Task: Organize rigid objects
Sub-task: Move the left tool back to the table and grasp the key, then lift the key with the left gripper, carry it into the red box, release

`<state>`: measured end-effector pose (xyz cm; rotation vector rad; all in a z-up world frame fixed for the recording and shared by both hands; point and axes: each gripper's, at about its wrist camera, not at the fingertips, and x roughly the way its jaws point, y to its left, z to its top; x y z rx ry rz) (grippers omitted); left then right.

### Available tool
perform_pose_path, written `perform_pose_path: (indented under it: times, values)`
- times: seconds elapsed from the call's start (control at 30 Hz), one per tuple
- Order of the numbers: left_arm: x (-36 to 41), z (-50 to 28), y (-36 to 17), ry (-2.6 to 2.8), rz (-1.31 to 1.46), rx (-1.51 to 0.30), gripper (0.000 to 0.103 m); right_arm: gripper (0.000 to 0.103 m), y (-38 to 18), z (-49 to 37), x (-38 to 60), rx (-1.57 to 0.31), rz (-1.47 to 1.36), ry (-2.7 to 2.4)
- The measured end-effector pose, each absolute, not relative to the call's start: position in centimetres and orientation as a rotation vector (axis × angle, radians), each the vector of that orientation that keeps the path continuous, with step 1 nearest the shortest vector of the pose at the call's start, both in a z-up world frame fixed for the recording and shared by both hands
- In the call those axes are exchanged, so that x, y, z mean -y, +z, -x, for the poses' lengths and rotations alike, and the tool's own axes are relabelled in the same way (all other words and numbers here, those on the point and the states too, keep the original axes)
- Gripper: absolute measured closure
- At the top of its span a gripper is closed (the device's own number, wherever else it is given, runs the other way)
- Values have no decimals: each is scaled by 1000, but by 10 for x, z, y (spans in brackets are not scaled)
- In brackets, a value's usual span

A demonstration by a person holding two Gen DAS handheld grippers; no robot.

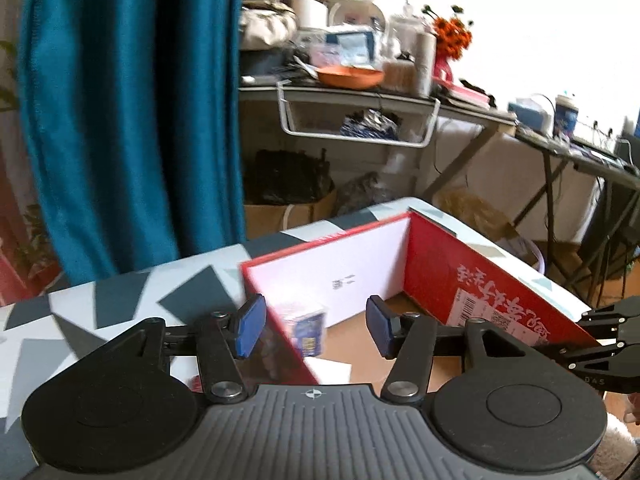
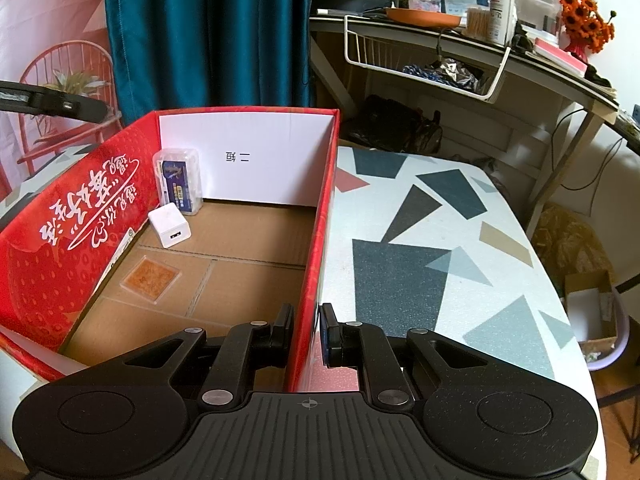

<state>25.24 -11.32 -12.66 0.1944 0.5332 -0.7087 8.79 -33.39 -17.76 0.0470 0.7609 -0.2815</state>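
Progress looks well advanced. From the left, a clear plastic case (image 2: 179, 181), a white charger cube (image 2: 170, 224) and a flat orange packet (image 2: 151, 279) are seen already inside the red carton (image 2: 52, 264). The left hand-held gripper (image 1: 316, 326) is spread, nothing between its pads. The right hand-held gripper (image 2: 307, 334) is pinched on the carton's wall. No loose items are visible on the patterned bench (image 2: 404, 276).
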Motion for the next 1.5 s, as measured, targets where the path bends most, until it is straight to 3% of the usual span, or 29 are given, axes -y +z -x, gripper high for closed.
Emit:
perform_pose_path:
  times: [0.4, 0.47, 0.53, 0.6, 0.9, 1.5]
  values:
    - [8, -254, -146, -490, -20, -626, 45, 90, -178, -87, 335, -757, -53, -282]
    - [-8, -252, -157, -435, 19, -651, 50, 90, -178, -87, 335, -757, -53, -282]
    - [-21, -250, -167, -410, 52, -677, 65, 90, -178, -87, 335, -758, -52, -282]
    - [-26, -247, -179, -402, 82, -709, 69, 90, -178, -87, 335, -760, -52, -282]
    - [-12, -248, -229, -427, 21, -779, 69, 91, -177, -89, 334, -766, -47, -282]
    - [-1, -238, -248, -371, -59, -727, 68, 91, -177, -88, 334, -769, -53, -291]
